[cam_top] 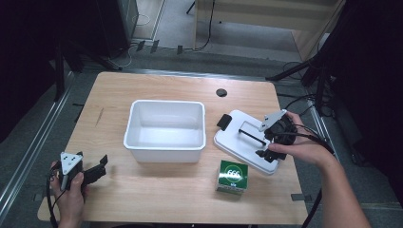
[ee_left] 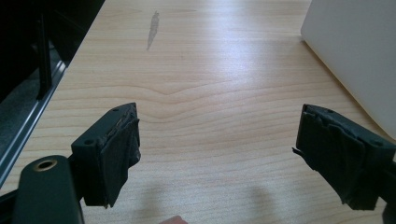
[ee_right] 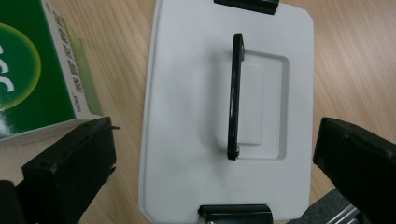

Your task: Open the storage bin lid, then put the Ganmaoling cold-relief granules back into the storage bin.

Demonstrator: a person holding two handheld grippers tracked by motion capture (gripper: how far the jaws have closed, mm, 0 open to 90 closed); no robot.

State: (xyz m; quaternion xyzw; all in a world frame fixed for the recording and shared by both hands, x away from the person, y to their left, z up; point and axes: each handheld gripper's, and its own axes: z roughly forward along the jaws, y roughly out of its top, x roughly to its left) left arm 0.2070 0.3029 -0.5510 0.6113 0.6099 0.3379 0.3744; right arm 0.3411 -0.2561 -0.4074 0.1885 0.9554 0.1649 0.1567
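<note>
A white bin (cam_top: pixel 164 154) stands empty in the middle of the wooden table. To its right lies its white lid (cam_top: pixel 237 142) with a black handle (cam_top: pixel 252 137). My right gripper (cam_top: pixel 263 141) hovers over the lid, jaws open, nothing between them. In the right gripper view the lid (ee_right: pixel 187 116) and its handle (ee_right: pixel 235 93) lie flat below the open right gripper (ee_right: pixel 215 135). A green box (cam_top: pixel 233 176) sits in front of the lid, and its corner (ee_right: pixel 32 70) shows beside the left jaw. My left gripper (cam_top: pixel 97 168) rests open near the table's front left corner, over bare wood (ee_left: pixel 217 135).
A black round grommet (cam_top: pixel 221 92) is set in the table behind the lid. Black clips (ee_right: pixel 236 212) sit on the lid's short ends. The bin's wall (ee_left: pixel 359 51) rises to the right of the left gripper. Black stands and cables surround the table.
</note>
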